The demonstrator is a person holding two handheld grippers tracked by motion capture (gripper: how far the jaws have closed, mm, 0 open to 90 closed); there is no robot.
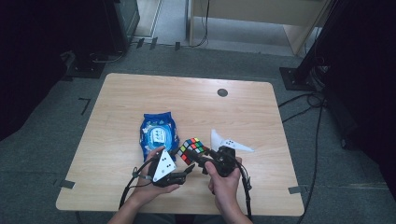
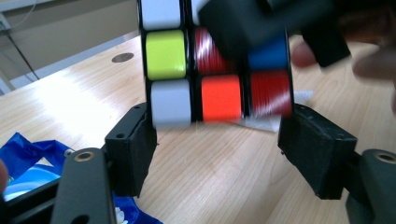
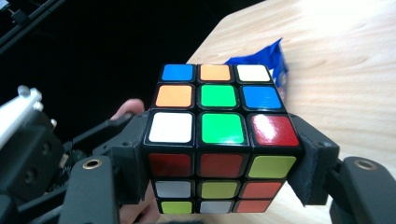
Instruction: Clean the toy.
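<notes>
A scrambled Rubik's cube (image 1: 192,149) hangs just above the table's front middle. My right gripper (image 3: 219,135) is shut on it, a pad pressing each side below the top face, and it comes at the cube from the right (image 1: 200,157). My left gripper (image 1: 188,170) sits just in front of and below the cube. In the left gripper view the cube (image 2: 217,84) stands at the tips of my left gripper (image 2: 217,119), whose jaws are spread wider than the cube and stay clear of it. One black jaw of the right gripper crosses the cube's top there.
A blue packet of wipes (image 1: 159,133) lies on the wooden table (image 1: 140,93) just left of and behind the cube, close to my left hand. A round grey grommet (image 1: 222,92) sits near the far edge. Dark stands and cables ring the table.
</notes>
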